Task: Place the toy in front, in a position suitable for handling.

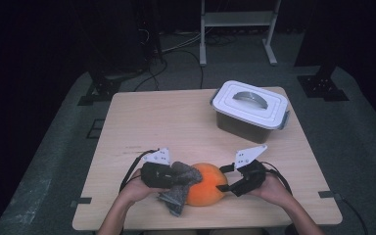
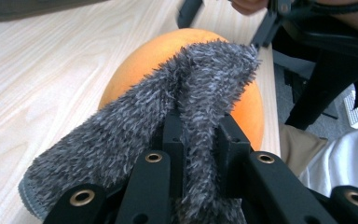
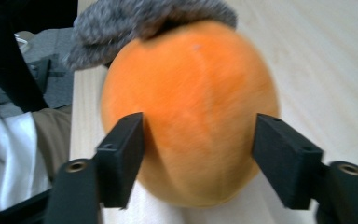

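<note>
Your left tongs [image 2: 200, 140] pinch the grey fuzzy cloth [image 2: 168, 116] draped over the orange ball [image 3: 191, 107] on the counter [image 1: 176, 122], while your right tongs [image 3: 198, 158] straddle the ball, spread wide.

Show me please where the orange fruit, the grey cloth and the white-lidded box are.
orange fruit [image 3: 191, 107]: right gripper view, middle of its front skin.
grey cloth [image 2: 121, 135]: left gripper view, fuzzy fold draped over the fruit.
white-lidded box [image 1: 269, 115]: high view, flat right part of its lid.
</note>
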{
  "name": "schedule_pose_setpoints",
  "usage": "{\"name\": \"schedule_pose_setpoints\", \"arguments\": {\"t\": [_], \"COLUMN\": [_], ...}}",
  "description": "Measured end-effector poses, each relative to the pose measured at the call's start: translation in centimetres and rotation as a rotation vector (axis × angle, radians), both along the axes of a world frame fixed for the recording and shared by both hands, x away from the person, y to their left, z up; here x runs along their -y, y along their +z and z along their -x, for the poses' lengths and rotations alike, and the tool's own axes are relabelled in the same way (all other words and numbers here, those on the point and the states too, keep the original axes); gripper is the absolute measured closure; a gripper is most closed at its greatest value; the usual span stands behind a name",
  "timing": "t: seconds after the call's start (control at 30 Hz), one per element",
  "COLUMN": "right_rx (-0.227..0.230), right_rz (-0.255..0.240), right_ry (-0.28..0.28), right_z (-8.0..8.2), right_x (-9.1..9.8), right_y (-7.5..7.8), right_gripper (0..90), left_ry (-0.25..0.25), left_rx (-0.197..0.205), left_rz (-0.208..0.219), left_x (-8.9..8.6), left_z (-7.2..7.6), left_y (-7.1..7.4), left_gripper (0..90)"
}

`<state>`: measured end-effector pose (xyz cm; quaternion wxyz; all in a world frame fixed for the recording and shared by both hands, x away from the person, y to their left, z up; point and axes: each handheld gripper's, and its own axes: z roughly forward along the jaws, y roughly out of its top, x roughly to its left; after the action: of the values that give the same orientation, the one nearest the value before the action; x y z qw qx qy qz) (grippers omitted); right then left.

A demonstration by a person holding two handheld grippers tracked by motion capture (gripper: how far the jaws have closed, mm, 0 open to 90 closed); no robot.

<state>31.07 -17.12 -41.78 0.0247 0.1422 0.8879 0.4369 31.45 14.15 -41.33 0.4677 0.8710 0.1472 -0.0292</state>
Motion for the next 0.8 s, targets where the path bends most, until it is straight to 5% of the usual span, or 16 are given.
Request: {"name": "schedule_pose_setpoints", "arguments": {"t": [0.1,0.23,0.4,0.63,0.8], "right_rx": [0.019,-0.029,-0.048,0.014,0.029], "right_rz": [-0.015,-0.02,-0.024,0.003,0.005], "right_ry": [-0.002,0.02,0.03,0.064,0.071], "right_z": [-0.5,-1.2,-0.9,0.1,0.4], "right_x": [-0.3,-1.2,-1.1,-1.5,-0.8], "right_y": [0.4,-0.3,-0.7,-0.6,-0.8], "right_gripper": [25.3,23.8,33.8,39.6,43.2], "left_ry": [-0.014,-0.021,-0.005,-0.041,-0.033], "left_rx": [0.001,0.002,0.005,0.033,0.018], "left_rz": [-0.002,-0.014,0.002,-0.006,0.004], "left_x": [0.0,0.2,0.2,2.1,1.5], "left_z": [0.1,0.1,-0.3,-0.6,-0.8], "left_y": [0.0,0.1,0.6,1.8,1.3], "left_gripper": [76.8,76.7,76.7,76.4,76.6]}}
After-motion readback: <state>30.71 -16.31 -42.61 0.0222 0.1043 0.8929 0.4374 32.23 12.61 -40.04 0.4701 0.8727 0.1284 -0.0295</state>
